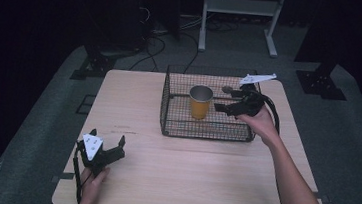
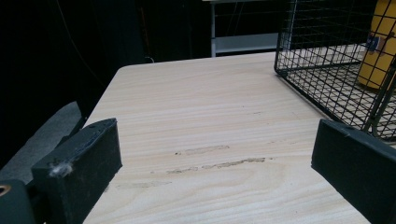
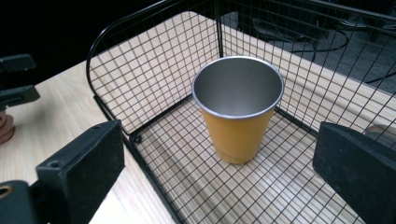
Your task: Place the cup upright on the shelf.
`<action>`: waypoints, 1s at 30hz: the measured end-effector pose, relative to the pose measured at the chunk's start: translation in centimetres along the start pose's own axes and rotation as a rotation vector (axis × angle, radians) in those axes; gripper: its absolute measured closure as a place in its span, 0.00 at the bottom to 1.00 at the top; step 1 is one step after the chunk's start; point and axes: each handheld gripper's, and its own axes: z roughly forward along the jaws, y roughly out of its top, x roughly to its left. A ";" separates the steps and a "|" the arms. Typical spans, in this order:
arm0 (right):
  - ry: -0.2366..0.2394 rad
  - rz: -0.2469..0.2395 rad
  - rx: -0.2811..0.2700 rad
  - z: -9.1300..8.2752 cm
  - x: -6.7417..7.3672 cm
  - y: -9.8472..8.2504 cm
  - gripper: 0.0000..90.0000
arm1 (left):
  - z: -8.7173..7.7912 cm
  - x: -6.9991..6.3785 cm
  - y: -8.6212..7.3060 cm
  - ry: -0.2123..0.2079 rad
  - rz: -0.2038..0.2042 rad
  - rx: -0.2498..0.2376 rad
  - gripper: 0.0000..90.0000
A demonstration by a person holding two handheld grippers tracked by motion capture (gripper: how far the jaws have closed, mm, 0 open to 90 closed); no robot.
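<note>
Yellow, the metal-lined cup [image 1: 200,102] is seen upright inside the wire basket [image 1: 176,126], upper centre of frame. The right gripper [image 1: 225,99] is held beside it, jaws apart. The left gripper [image 1: 108,139], lower left, is likewise spread over the table [image 1: 187,173].

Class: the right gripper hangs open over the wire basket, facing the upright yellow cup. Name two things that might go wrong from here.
1. The right gripper could catch the basket's wire rim, since it reaches in over the wall.
2. The cup stands free and upright; a jaw nudging one side first might tip it.
</note>
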 end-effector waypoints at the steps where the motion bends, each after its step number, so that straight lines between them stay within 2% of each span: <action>1: 0.000 0.000 0.000 0.0 0.0 0.0 0.02 | 0.0 0.0 0.0 0.000 0.000 0.000 0.01; 15: 0.033 -0.039 -0.010 -1.6 1.6 -1.4 0.02 | 0.0 0.0 0.0 0.000 0.002 0.000 0.01; 30: 0.075 -0.066 -0.002 -2.7 3.0 -4.1 0.02 | 0.0 0.0 0.0 0.000 0.002 0.000 0.01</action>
